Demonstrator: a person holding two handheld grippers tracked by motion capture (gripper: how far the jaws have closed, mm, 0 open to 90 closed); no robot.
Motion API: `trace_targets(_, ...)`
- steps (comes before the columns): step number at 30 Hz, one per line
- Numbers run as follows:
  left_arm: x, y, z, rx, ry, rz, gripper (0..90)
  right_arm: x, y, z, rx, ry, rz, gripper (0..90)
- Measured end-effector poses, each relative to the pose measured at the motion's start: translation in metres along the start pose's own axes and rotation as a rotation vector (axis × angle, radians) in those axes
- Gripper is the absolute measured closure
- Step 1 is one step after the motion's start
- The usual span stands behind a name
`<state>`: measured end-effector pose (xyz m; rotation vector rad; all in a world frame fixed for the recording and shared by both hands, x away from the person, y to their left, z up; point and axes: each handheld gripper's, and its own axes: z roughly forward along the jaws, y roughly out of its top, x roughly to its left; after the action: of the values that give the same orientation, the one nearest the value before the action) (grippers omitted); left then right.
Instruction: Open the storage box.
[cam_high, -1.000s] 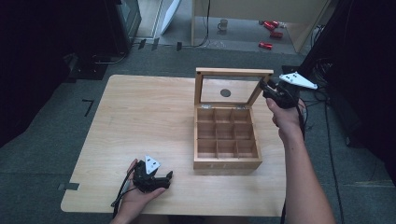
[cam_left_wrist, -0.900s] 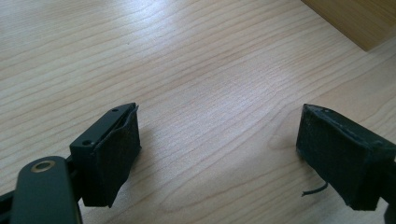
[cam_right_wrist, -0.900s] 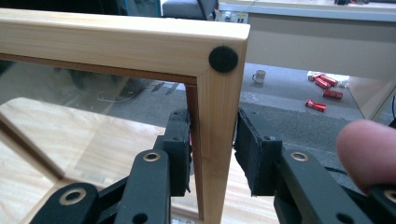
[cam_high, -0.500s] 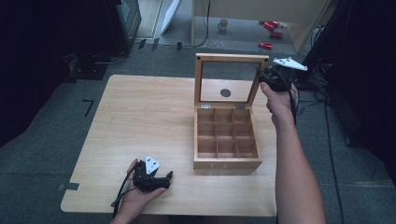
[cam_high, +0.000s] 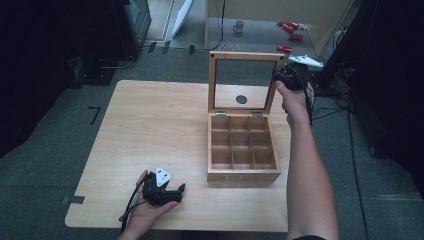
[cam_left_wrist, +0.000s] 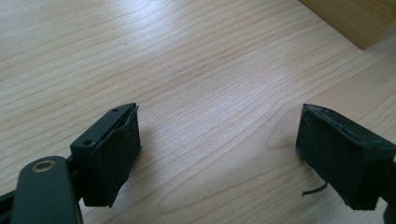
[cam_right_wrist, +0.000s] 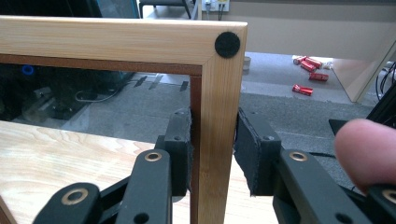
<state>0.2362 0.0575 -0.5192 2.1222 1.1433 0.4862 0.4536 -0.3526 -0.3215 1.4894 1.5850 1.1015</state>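
A wooden box (cam_high: 243, 176) with a grid of small empty compartments stands on the right half of the table. Its glass-paned lid (cam_high: 245, 56) stands upright on its rear hinges. My right gripper (cam_high: 280, 75) is shut on the lid's right frame rail near the top corner. In the right gripper view both pads clamp that rail (cam_right_wrist: 215, 154), below a black felt dot (cam_right_wrist: 227, 44). My left gripper (cam_high: 177, 192) rests on the table near the front edge, left of the box. Its jaws stand open over bare wood (cam_left_wrist: 217, 154).
A small dark disc (cam_high: 241, 99) shows through the lid's pane, on the table behind the box. The wooden table (cam_high: 150, 125) has free room on its left half. Red items (cam_high: 285, 48) and a mug (cam_high: 239, 26) lie on the floor beyond.
The right hand has swung the lid up and back, from leaning over the box to standing upright. The left hand and its gripper have not moved.
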Motion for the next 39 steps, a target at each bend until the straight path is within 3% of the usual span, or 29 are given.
trace_targets(17,0.0,0.0,0.0,-0.003,0.0,-0.002,14.3,0.002,0.004,0.015,0.019,-0.032,0.006,68.1)
trace_targets(21,0.0,0.0,0.0,-0.003,0.0,-0.002,14.4,0.003,0.005,0.019,0.024,-0.063,0.012,68.1)
trace_targets(30,-0.001,0.0,0.0,-0.004,-0.001,0.0,14.5,0.003,0.008,0.026,0.042,-0.074,0.023,68.1)
trace_targets(34,-0.001,0.0,0.0,-0.004,-0.002,0.0,14.5,0.001,0.007,0.026,0.036,-0.058,0.032,67.8)
trace_targets(39,0.0,0.0,0.0,0.0,-0.001,0.004,14.4,-0.007,0.004,0.018,0.035,-0.062,0.05,44.7)
